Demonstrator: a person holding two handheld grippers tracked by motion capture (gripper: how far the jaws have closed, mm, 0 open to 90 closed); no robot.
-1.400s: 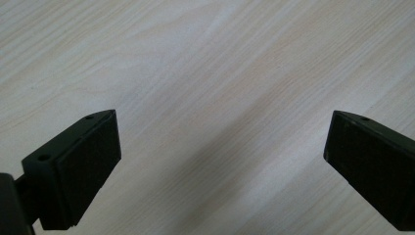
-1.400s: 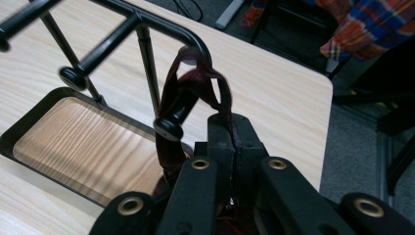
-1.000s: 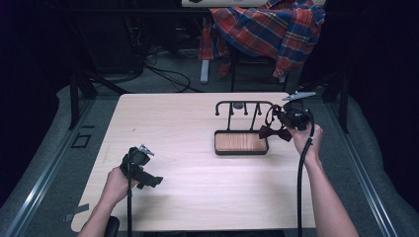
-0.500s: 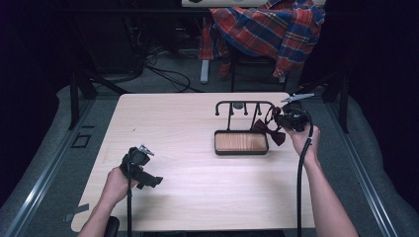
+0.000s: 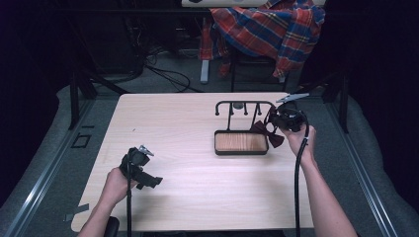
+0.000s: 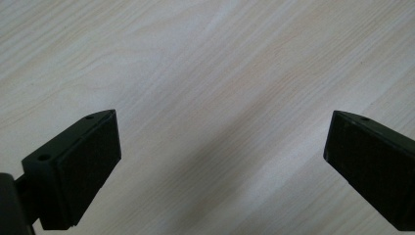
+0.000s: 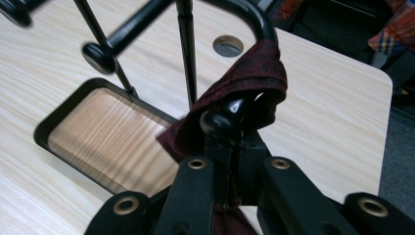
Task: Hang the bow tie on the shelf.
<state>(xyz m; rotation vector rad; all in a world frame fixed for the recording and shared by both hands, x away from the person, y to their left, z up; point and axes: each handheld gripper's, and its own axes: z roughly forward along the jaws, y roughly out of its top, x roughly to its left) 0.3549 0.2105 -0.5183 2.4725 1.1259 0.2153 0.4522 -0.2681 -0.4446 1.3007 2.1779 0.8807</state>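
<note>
Holding dark red bow tie (image 7: 254, 78) in my right tongs (image 7: 230, 147), pinched tight, now draped over rack (image 5: 244, 103) peg instead of hanging beside it. Hanging prob. nearly done. Left tongs (image 6: 220, 161) spread, idle over worktop (image 5: 168, 123).

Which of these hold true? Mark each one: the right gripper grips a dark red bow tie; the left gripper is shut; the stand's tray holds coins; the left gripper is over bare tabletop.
1. The right gripper grips a dark red bow tie: true, by the black stand.
2. The left gripper is shut: false, its jaws stand wide apart.
3. The stand's tray holds coins: false, nothing lies in it.
4. The left gripper is over bare table: true.
</note>
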